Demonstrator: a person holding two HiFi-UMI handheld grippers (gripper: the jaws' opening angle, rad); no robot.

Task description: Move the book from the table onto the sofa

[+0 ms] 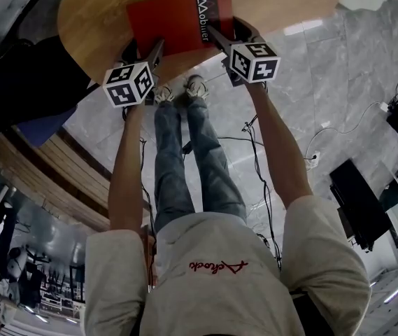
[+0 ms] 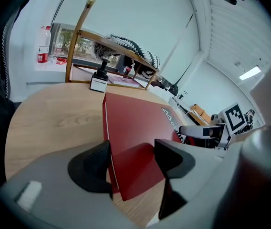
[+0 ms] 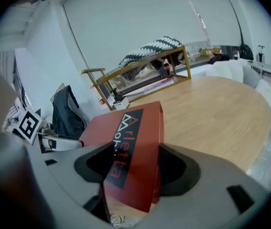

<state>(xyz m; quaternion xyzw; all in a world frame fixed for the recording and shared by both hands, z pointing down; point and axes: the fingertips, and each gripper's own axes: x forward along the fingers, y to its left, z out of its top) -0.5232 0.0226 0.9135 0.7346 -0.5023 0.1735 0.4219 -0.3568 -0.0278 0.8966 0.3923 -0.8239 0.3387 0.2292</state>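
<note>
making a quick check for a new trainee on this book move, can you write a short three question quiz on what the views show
1. True or false: the book already lies on the sofa.
2. Which gripper has the book between its jaws? A) left gripper only B) right gripper only C) both
3. Fill in: the book's cover is mostly ___.

Key: 1 false, it is at the near edge of the table. 2 C. 3 red.
</note>
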